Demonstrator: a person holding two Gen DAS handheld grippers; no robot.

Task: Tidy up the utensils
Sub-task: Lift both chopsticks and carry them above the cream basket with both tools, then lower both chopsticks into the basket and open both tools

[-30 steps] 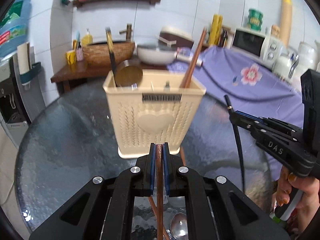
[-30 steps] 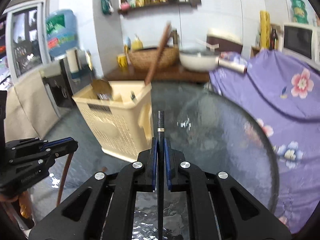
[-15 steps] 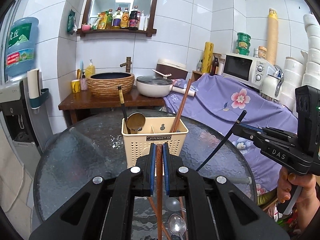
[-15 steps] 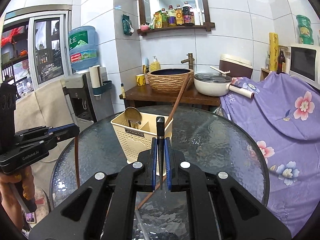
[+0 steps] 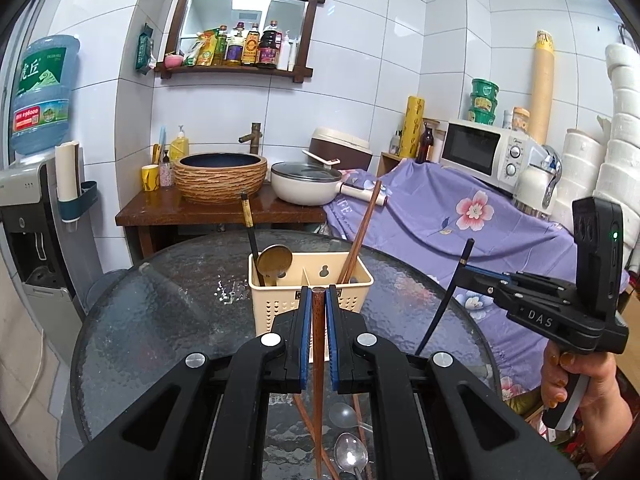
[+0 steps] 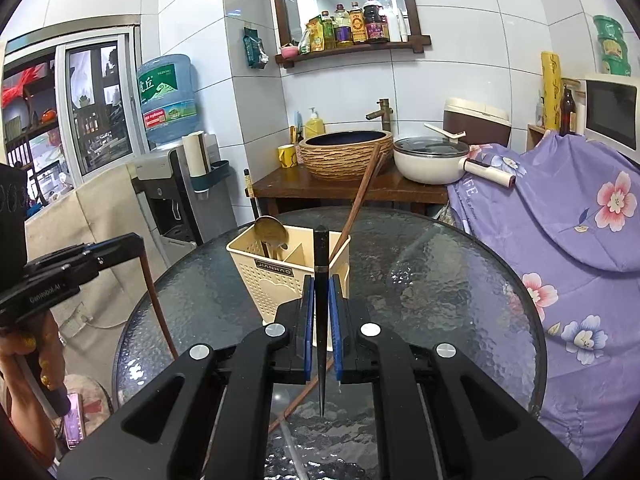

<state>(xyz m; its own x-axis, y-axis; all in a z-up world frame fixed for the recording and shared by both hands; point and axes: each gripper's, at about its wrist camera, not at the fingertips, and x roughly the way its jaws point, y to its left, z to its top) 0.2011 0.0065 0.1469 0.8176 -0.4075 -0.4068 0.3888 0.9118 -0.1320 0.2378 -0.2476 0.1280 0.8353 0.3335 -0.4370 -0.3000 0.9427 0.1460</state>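
Judging from what is seen, the job is approx. half done. At frame centre of the left wrist view a cream utensil caddy (image 5: 311, 294) stands on the round glass table (image 5: 168, 320). Its left compartment already holds a brass-coloured ladle (image 5: 273, 261) and a black chopstick w/ gold band (image 5: 249, 227); its right compartment holds a brown wooden chopstick (image 5: 360, 236) leaning to the upper right.

Left to right: at lower centre, the left gripper (image 5: 319, 344) is clenched on a second brown chopstick (image 5: 318, 360), held upright, not yet in the caddy. At mid right, the right gripper (image 5: 466, 270) is clamped on a second black chopstick (image 5: 444, 300), slanting down toward the table; the right wrist view confirms it, w/ jaws pinched on the black stick (image 6: 321, 304) in front of the caddy (image 6: 280, 276).

Still left, by estimate: both held sticks are to be dropped into matching compartments. At bottom centre, a metal spoon (image 5: 351, 454), a clear plastic spoon (image 5: 342, 414) and more brown chopsticks (image 5: 304, 416) lie loose on the glass, still unsorted.
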